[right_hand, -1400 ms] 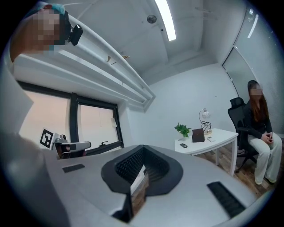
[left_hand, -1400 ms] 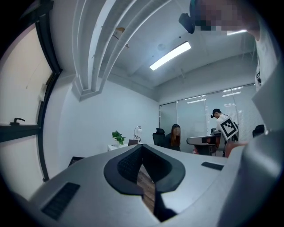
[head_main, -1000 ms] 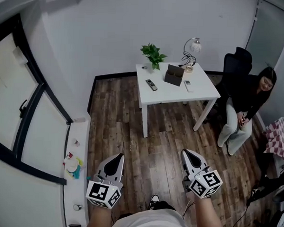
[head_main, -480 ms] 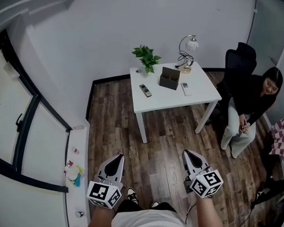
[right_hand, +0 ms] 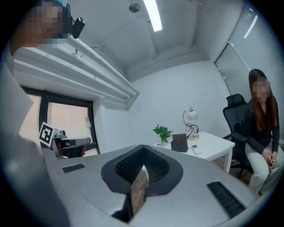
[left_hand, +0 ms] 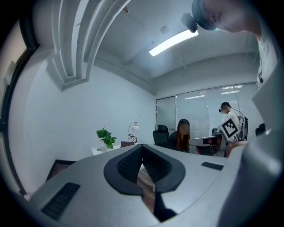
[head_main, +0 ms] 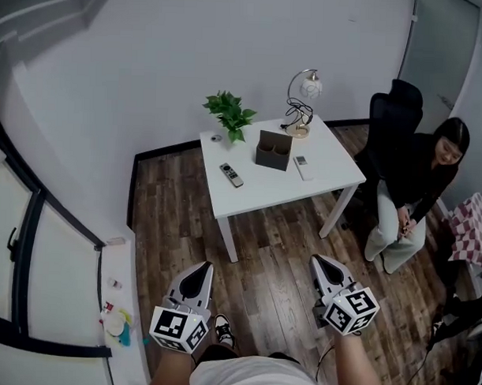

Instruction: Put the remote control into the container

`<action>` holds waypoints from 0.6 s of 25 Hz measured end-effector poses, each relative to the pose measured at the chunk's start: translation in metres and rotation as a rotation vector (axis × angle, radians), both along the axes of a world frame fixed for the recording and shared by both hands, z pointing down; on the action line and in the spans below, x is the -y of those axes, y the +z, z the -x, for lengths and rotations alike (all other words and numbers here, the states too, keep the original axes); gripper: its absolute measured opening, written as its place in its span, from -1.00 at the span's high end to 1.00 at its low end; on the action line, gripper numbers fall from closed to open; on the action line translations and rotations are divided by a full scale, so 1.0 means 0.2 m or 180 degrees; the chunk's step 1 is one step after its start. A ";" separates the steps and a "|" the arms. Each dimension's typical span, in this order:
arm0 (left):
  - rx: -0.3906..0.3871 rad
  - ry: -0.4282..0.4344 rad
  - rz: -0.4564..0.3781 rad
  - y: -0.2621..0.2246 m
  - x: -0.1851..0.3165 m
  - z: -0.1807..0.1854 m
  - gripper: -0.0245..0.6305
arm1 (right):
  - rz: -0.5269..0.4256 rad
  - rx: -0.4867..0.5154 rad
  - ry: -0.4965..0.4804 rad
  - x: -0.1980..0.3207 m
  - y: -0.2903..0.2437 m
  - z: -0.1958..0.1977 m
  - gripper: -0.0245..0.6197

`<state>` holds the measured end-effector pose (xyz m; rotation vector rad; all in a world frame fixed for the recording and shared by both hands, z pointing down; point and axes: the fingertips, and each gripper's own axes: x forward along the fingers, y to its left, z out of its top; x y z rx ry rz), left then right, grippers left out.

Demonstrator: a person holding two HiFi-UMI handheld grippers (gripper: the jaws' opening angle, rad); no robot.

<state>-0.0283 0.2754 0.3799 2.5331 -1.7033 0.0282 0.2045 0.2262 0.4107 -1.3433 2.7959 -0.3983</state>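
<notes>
Both the left gripper (head_main: 197,275) and the right gripper (head_main: 325,270) hang shut and empty, well apart from the task's things. The dark remote control (head_main: 231,175) lies flat left of the container (head_main: 274,150), and a white remote (head_main: 303,167) lies just to its right, so the wrong one may get picked. On the table (head_main: 265,192), shut jaws would skid a flat remote toward the edge, and a hasty drop could knock the container toward the lamp (head_main: 306,87).

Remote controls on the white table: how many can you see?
2. In the head view, a dark remote lies left of the container; a white remote lies right of it. Any inside the container would be hidden.
</notes>
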 end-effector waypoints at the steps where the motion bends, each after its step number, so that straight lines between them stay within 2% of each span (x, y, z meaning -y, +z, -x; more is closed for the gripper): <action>1: 0.0007 0.0031 -0.0006 -0.01 0.05 0.03 0.90 | -0.0001 -0.0020 0.0012 0.05 -0.01 0.04 0.89; 5: 0.0056 0.0116 -0.0014 -0.03 0.25 0.20 0.90 | 0.0005 -0.0086 0.0048 0.24 -0.04 0.22 0.89; 11: 0.0017 0.0169 0.0017 0.01 0.55 0.50 0.90 | 0.0003 -0.0193 0.0071 0.53 -0.06 0.54 0.89; 15: -0.0051 0.0207 0.0033 0.03 0.72 0.67 0.90 | -0.0010 -0.0217 0.0146 0.68 -0.07 0.69 0.89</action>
